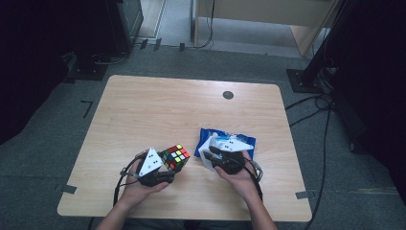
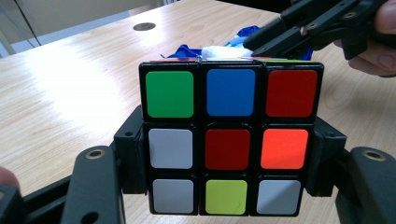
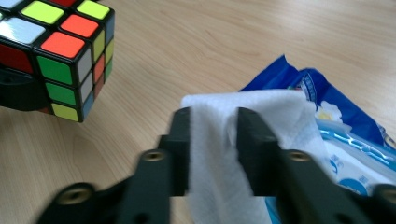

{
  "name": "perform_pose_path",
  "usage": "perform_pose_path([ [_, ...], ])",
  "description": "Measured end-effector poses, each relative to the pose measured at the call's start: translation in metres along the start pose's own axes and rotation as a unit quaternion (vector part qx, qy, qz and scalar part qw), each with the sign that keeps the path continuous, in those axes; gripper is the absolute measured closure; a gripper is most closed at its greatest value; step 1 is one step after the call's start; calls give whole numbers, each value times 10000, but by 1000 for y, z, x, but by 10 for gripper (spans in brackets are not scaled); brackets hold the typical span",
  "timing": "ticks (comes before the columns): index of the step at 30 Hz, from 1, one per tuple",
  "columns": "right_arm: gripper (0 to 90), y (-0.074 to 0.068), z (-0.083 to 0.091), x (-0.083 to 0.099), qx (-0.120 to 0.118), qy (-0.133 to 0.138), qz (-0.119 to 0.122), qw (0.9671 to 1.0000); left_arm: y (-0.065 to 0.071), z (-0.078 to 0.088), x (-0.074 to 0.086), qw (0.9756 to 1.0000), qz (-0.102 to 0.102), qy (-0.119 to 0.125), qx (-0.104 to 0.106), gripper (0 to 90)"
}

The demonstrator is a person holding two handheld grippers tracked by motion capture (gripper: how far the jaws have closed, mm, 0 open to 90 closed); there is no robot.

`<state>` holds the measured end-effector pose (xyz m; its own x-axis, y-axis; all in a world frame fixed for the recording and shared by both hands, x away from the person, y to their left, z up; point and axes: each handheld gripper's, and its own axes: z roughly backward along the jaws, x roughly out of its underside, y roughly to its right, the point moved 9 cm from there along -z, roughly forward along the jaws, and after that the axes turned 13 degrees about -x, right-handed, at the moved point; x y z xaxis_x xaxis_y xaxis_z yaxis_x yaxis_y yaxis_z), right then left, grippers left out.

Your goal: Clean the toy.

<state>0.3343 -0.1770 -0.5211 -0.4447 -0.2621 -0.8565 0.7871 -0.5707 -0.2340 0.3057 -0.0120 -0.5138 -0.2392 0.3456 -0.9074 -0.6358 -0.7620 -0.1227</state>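
Table: serving as work surface | wipe pack: lying at 4 o'clock, supplying the sheet | cube: being clamped tight in left gripper at 6 o'clock, presented for cleaning | wipe: being pinched between part-open right gripper jaws.

Wood table w/ blue wipes pack lying on it.
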Motion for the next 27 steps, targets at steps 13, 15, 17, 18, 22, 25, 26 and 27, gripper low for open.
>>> perform_pose_path([
  [13,680,16,-13,23,183,-519,-276,9981,2,0,1,10000,-19,-15,38,339],
  [15,830,13,-11,21,8,-391,-415,9984,2,0,1,10000,-21,-18,44,339],
  [17,891,13,-7,16,88,-232,-376,9990,3,0,1,10000,-28,-16,52,339],
  [18,896,11,-5,12,100,-131,-370,9992,3,0,1,10000,-26,-16,58,339],
  [22,900,-5,4,-10,46,369,-192,9991,5,-1,1,9999,-52,-23,94,339],
  [25,900,-24,5,-26,15,673,44,9977,10,-1,0,9998,-105,7,168,339],
  [26,900,-30,5,-31,72,758,146,9970,12,-1,0,9997,-113,17,197,339],
  [27,900,-35,4,-35,119,831,180,9963,14,-1,0,9997,-134,33,221,339],
])
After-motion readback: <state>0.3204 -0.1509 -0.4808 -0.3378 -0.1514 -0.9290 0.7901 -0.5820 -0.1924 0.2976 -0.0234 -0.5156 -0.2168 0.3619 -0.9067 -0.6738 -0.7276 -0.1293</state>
